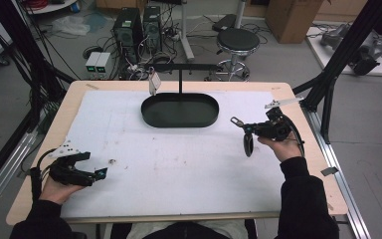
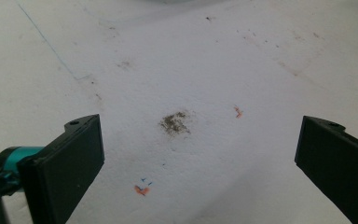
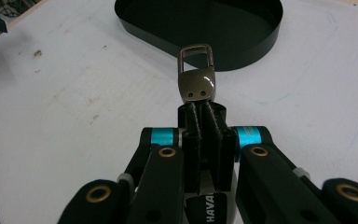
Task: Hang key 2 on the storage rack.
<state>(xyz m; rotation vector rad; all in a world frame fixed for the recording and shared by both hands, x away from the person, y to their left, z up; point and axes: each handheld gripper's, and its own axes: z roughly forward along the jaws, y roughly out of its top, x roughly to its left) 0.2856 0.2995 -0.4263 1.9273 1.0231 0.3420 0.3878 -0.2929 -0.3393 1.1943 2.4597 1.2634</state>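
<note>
My right gripper (image 1: pixel 248 128) is raised over the right side of the white mat (image 1: pixel 179 164), shut on a keychain. Its metal clasp (image 1: pixel 236 120) pokes out past the jaws toward the tray, and a black fob (image 1: pixel 247 145) hangs below. In the right gripper view, the clasp (image 3: pixel 196 84) stands just beyond my right gripper (image 3: pixel 203 114), whose jaws pinch the black strap. A black oval tray (image 1: pixel 179 122) lies at the back centre, with a T-shaped black stand (image 1: pixel 180 66) rising from it. My left gripper (image 1: pixel 99 173) rests open, low at the near left, with nothing between the jaws (image 2: pixel 200 154).
A small white tag (image 1: pixel 153 82) hangs from the stand's left end. A dark stain (image 2: pixel 175 122) marks the mat ahead of the left gripper. Black frame posts (image 1: pixel 328 99) stand at the table's right edge. A stool (image 1: pixel 237 41) and computer cases (image 1: pixel 139 25) are on the floor behind.
</note>
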